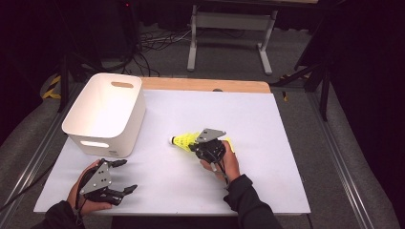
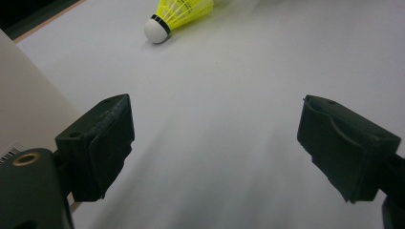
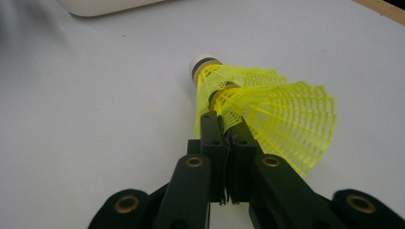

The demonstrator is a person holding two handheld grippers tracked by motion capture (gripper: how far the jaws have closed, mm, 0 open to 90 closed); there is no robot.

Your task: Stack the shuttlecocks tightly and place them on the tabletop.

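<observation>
Clamped on the yellow net skirt of a shuttlecock (image 3: 248, 102) in the right gripper (image 3: 224, 121), jaws pressed nearly together, with what looked like a second shuttlecock nested behind the first, its white cork tip (image 3: 203, 64) pointing away from the jaws. Seen from the high view held near the middle of the white tabletop (image 1: 267, 143), shuttlecock (image 1: 184, 140) with its tip pointing left toward the bin, right gripper (image 1: 203, 147) and hand (image 1: 224, 162) just behind it. Impossible to tell whether lifted clear of the surface or resting on it.

Spread wide and holding nothing in the left gripper (image 2: 215, 148), jaws hovering low over bare tabletop (image 2: 219, 95). Sat near the front left corner of the table in the high view, left gripper (image 1: 123, 176) gripped by the left hand (image 1: 83, 191), just in front of the bin.

Stood at the table's left, well apart from the shuttlecock: a white bin (image 1: 107, 114) with cut-out handles, open top up. Glimpsed also at the left edge of the left gripper view as a pale wall (image 2: 24, 109), with the shuttlecock (image 2: 179, 16) farther off near the top.
</observation>
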